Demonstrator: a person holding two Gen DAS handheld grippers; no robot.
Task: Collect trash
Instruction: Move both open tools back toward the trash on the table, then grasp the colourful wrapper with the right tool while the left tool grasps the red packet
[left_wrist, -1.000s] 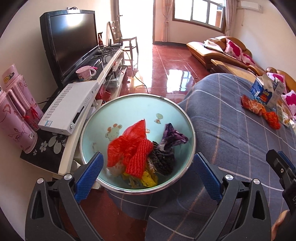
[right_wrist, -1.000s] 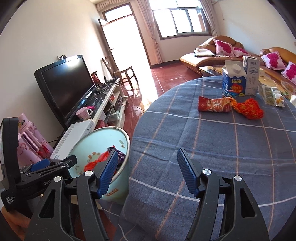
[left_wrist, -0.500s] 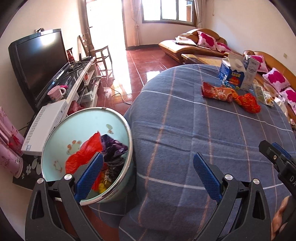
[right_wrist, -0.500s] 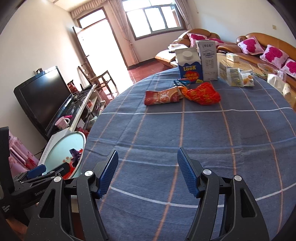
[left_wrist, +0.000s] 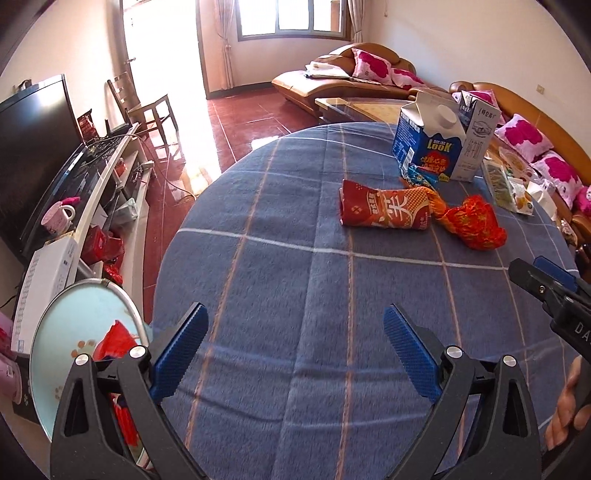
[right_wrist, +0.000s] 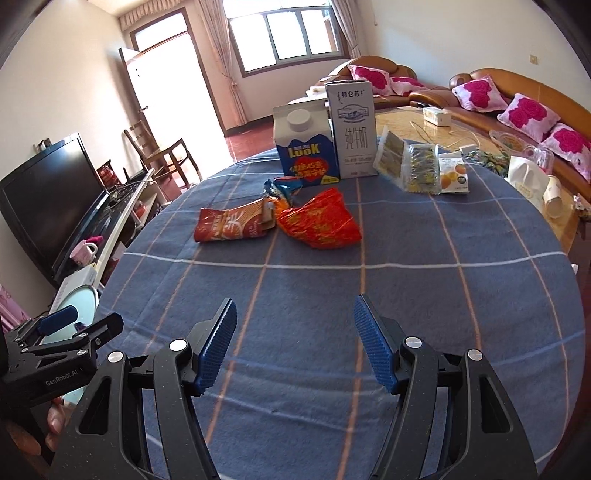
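Observation:
A red snack wrapper (left_wrist: 384, 212) (right_wrist: 232, 225) and a crumpled orange-red wrapper (left_wrist: 474, 221) (right_wrist: 319, 221) lie mid-table on the blue checked cloth. A small blue wrapper (right_wrist: 282, 188) sits behind them, in front of a blue carton (left_wrist: 428, 142) (right_wrist: 306, 147) and a white carton (right_wrist: 352, 129). The pale blue bin (left_wrist: 62, 332) (right_wrist: 79, 301) stands off the table's left edge with red trash inside. My left gripper (left_wrist: 293, 345) and right gripper (right_wrist: 293, 338) both hover open and empty over the near cloth.
Several snack packets (right_wrist: 421, 168), a paper cup (right_wrist: 554, 195) and a white bag lie at the table's right. A TV (left_wrist: 33, 158) on a low stand lines the left wall. A wooden chair (right_wrist: 162, 155) and sofas (right_wrist: 517, 107) stand beyond.
Both grippers have swung from the bin rightwards and forward over the table; the bin slid to the left edge of both views and the wrappers came closer.

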